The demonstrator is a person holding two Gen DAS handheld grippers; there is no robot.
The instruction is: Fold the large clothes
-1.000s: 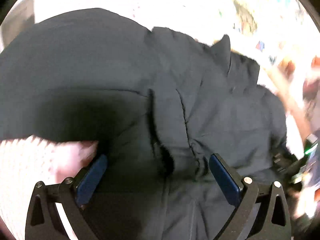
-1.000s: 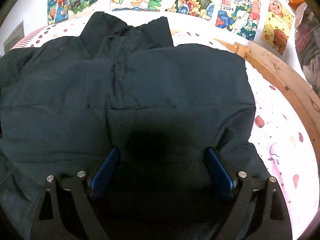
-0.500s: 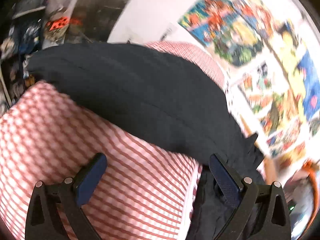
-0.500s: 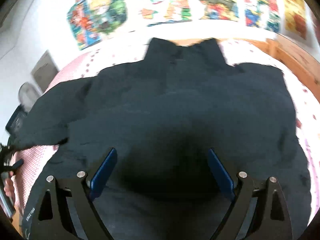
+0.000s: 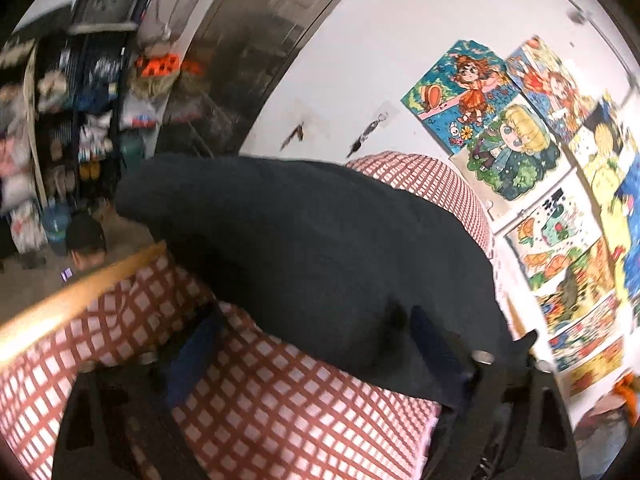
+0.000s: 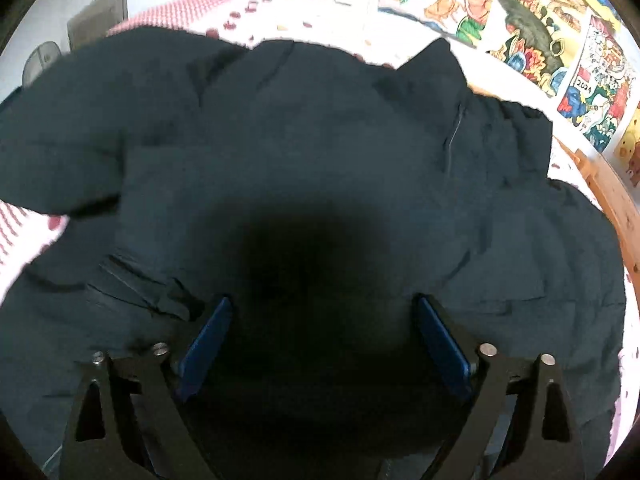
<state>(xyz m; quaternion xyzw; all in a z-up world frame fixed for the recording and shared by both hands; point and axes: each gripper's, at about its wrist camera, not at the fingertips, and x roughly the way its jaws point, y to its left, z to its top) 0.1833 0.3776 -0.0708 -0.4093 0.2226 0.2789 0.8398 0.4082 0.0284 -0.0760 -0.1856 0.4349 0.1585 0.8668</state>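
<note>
A large dark padded jacket lies spread on the bed, collar toward the poster wall. My right gripper hovers open over the jacket's body, casting a dark shadow on it; nothing sits between its blue pads. In the left wrist view one jacket sleeve stretches across the red-checked blanket. My left gripper is at the sleeve's lower edge with its jaws closing. The sleeve's edge lies between them near the right-hand finger, and the other finger is over the blanket.
A wooden bed rail runs at the left, and another rail borders the bed's right side. Beyond the left rail a person sits low by cluttered shelves and a door. Posters cover the wall.
My left gripper swung from the jacket's body out to the sleeve over the checked blanket, rolling, and its jaws have narrowed. The right gripper slid left across the jacket, still open.
</note>
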